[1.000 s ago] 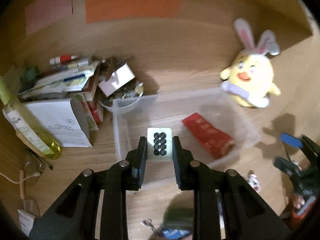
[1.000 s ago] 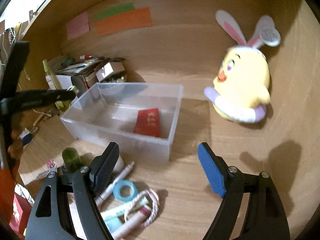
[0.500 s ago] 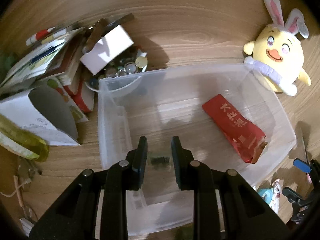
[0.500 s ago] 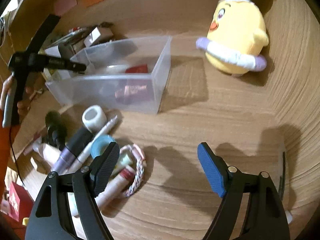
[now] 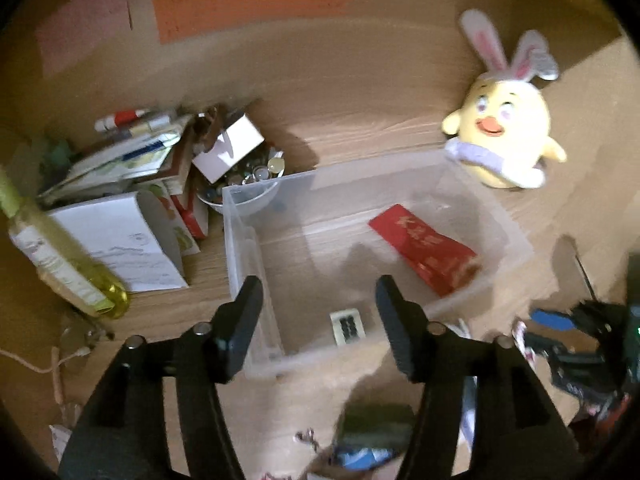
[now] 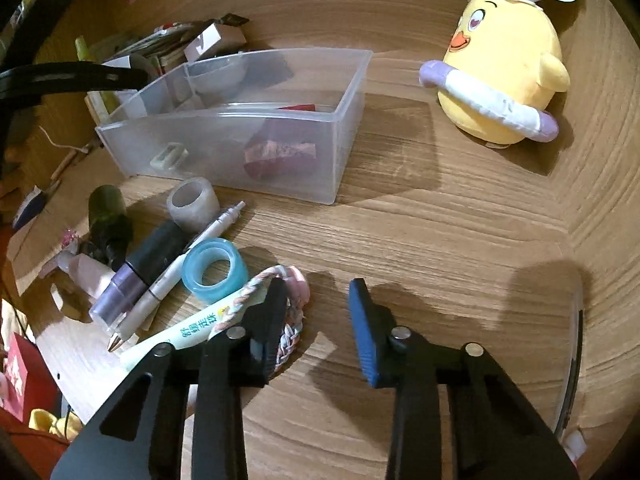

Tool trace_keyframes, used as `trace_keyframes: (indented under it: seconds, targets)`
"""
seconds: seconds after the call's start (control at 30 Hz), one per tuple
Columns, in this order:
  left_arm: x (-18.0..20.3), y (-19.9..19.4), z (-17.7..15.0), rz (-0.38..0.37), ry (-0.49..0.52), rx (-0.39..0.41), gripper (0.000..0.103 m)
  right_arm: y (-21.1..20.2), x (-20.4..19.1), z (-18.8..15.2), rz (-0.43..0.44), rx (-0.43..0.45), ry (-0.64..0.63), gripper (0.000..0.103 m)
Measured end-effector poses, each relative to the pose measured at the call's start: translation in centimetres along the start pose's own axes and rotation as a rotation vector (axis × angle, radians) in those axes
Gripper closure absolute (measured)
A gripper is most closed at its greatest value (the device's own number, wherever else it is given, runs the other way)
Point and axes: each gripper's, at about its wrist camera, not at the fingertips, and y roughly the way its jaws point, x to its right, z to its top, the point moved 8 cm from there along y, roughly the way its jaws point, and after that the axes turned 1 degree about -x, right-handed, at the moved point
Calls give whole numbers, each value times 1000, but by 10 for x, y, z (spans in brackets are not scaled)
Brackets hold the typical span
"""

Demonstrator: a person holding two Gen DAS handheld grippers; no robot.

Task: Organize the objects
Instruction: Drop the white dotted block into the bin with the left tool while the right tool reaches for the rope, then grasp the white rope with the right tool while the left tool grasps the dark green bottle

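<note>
Below my opening left gripper (image 5: 318, 300), empty, the button card (image 5: 348, 326) lies flat in the clear bin (image 5: 516, 240), long axis toward me, on the wooden desk (image 5: 360, 128).

Left claw (image 5: 318, 300) opening, right claw (image 6: 318, 304) closing

Bystanders on the wooden desk
A yellow chick plush (image 6: 504, 76) with rabbit ears sat apart; coloured paper notes (image 5: 248, 4) hung on the wall.

bare desk (image 6: 460, 240) between bin (image 6: 348, 120) and plush (image 6: 508, 64)
</note>
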Motion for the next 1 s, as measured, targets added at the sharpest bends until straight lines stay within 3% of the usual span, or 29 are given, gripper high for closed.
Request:
trace_keyframes:
  seconds: [0.17,0.27,0.5,0.67,0.83,1.0]
  targets:
    - [7,-22,-25,-27,14,7,40,6,1,2,-20,-4,-2,78]
    - [11,-28,-43,-33,14,-3,40,7,1,4,-25,1,-5,91]
    - [21,-21,-85,-48,22,-45,34,1,10,10,-56,54,26,91]
    - [29,5,-107,-96,24,-120,32,-8,16,15,-65,93,62,91]
    - [29,23,-112,-158,-42,-168,29,-26,18,24,-74,147,76,91]
    - [35,31,-109,-165,-48,-165,29,-37,15,31,-78,179,60,92]
